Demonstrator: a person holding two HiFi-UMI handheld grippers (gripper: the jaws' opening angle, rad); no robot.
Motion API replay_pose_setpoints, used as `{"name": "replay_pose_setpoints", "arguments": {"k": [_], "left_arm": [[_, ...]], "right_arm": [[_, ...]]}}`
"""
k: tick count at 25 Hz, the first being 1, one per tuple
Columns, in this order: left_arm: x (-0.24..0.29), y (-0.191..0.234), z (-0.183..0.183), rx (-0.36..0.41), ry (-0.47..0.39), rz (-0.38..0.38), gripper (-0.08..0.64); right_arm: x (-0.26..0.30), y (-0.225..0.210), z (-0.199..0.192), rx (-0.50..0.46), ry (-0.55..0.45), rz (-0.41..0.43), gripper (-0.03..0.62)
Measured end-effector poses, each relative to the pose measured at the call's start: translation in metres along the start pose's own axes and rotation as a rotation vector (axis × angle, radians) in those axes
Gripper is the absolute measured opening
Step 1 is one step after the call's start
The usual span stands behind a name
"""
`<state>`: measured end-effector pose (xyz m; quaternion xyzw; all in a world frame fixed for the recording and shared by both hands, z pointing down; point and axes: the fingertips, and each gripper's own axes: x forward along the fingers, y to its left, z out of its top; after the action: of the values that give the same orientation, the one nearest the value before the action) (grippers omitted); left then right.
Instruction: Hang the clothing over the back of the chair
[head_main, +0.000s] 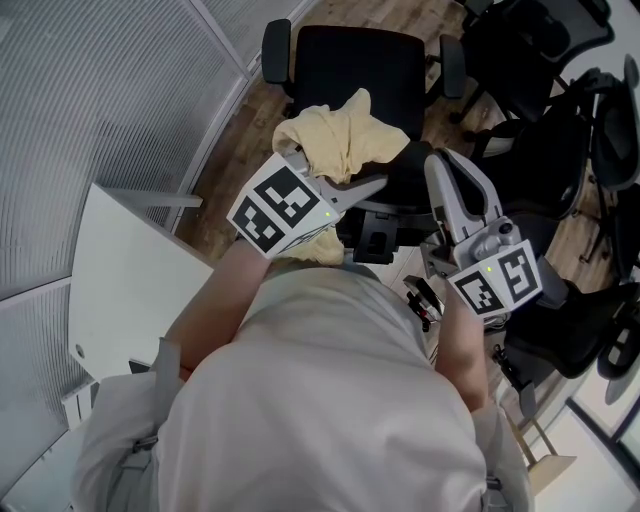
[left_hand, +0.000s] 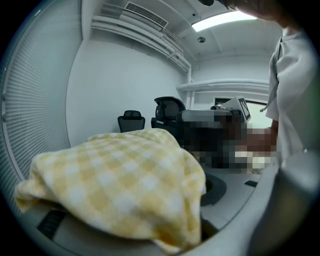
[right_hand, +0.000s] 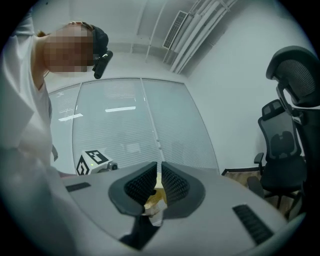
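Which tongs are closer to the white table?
Left. The left tongs, under the yellow cloth, are on the side of the white table; the right tongs are farther away, beyond them.

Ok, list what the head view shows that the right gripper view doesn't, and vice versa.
Head view only: the yellow clothing bunched on the left claw, above the black chair. Right gripper view only: that the right claw is shut on a bit of that clothing. Both: the left claw's marker cube and some of the clothing.
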<state>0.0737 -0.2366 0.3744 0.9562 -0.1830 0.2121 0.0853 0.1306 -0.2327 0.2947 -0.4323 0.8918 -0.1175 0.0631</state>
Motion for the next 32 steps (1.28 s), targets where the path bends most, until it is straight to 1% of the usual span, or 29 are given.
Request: {"name": "replay_pose_setpoints", "arguments": {"k": [3, 8, 13, 17, 22, 27, 28, 29, 31, 32], "left_arm": [[0.0, -0.001, -0.002, 0.02, 0.012, 0.003, 0.276], [0.001, -0.002, -0.006, 0.044, 0.017, 0.005, 0.279], [0.006, -0.003, -0.007, 0.058, 0.033, -0.004, 0.282], [0.007, -0.006, -0.011, 0.08, 0.053, -0.009, 0.295], [0.007, -0.008, -0.011, 0.087, 0.036, -0.011, 0.299], [0.009, -0.01, -0.011, 0.086, 0.031, -0.019, 0.312], [0.009, -0.01, -0.01, 0.08, 0.028, -0.022, 0.313], [0.008, -0.01, -0.01, 0.075, 0.024, -0.026, 0.313], [0.007, -0.01, -0.009, 0.071, 0.021, -0.032, 0.313], [0.007, -0.01, -0.008, 0.072, 0.02, -0.033, 0.313]], "right_arm": [[0.006, 0.009, -0.009, 0.016, 0.034, 0.045, 0.023], [0.014, 0.017, -0.02, 0.039, 0.082, 0.093, 0.029], [0.02, 0.017, -0.033, 0.073, 0.157, 0.138, 0.108], [0.029, 0.028, -0.044, 0.089, 0.214, 0.187, 0.163], [0.043, 0.042, -0.053, 0.063, 0.279, 0.251, 0.206], [0.06, 0.047, -0.057, 0.029, 0.315, 0.252, 0.206], [0.062, 0.047, -0.057, 0.029, 0.318, 0.252, 0.196], [0.063, 0.047, -0.058, 0.03, 0.321, 0.252, 0.168], [0.064, 0.047, -0.059, 0.017, 0.327, 0.248, 0.091], [0.064, 0.046, -0.059, 0.008, 0.33, 0.245, 0.077]]}}
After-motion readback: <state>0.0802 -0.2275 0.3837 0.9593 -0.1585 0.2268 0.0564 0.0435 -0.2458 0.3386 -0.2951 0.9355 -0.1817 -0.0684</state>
